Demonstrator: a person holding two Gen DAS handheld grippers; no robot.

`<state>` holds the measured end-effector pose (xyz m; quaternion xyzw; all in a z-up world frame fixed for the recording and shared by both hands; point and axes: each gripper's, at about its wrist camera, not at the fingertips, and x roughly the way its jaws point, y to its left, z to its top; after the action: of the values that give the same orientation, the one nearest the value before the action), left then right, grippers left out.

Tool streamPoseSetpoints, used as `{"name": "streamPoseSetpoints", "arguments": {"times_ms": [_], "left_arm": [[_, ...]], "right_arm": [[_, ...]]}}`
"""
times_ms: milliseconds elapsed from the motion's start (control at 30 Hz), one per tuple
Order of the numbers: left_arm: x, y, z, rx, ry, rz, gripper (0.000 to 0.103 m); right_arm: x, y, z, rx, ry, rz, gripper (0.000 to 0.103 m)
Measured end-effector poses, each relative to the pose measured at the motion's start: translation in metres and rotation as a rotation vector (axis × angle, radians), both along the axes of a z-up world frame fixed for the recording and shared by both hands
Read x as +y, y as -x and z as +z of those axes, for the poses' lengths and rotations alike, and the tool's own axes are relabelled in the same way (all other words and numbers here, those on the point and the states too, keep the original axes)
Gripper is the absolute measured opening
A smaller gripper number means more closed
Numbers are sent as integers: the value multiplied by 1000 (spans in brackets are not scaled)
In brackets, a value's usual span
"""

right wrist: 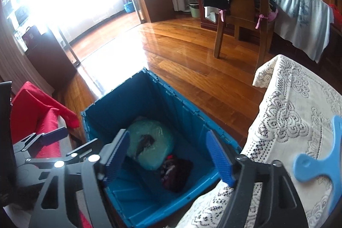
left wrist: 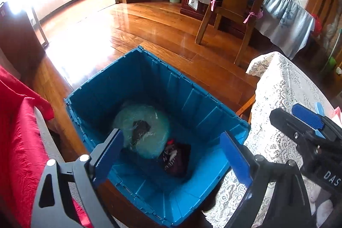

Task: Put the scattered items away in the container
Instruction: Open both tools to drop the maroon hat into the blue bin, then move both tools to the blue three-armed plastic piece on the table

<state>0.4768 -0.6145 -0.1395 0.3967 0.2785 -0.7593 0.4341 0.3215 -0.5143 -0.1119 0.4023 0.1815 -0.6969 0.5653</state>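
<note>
A blue plastic crate point(left wrist: 192, 99) point(right wrist: 171, 104) stands open on the wooden floor. Inside lie a pale green plastic-wrapped bundle point(left wrist: 147, 121) point(right wrist: 158, 138) and a dark patterned cloth item point(left wrist: 177, 157) point(right wrist: 177, 174). My left gripper point(left wrist: 171, 155) is open and empty above the crate's near side. My right gripper point(right wrist: 168, 157) is open and empty above the crate too; it also shows in the left wrist view point(left wrist: 307, 119) over the lace cloth. A blue plastic hanger-like piece point(right wrist: 320, 161) lies on the lace-covered surface point(right wrist: 299, 110).
Red cloth point(left wrist: 19, 134) point(right wrist: 40, 108) drapes over furniture at the left. A lace-covered surface point(left wrist: 284, 89) stands right of the crate. A wooden chair point(left wrist: 239, 10) point(right wrist: 245, 14) with dark clothes stands behind on the floor, beside a cloth-covered table point(left wrist: 286, 16).
</note>
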Motion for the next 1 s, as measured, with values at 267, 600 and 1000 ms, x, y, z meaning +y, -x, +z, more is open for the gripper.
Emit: {"name": "streamPoseSetpoints", "arguments": {"times_ms": [267,600,1000], "left_arm": [[27,41,7,16,3,-100,93],[114,190,3,46,0,-451,93],[174,306,-45,-49,1,-665,93]], "right_arm": [[61,69,-2,-41,-17,-149,98],[217,201,-12,-59,-55,-421,92],[316,260,-54,-40,-161,-533,103]]}}
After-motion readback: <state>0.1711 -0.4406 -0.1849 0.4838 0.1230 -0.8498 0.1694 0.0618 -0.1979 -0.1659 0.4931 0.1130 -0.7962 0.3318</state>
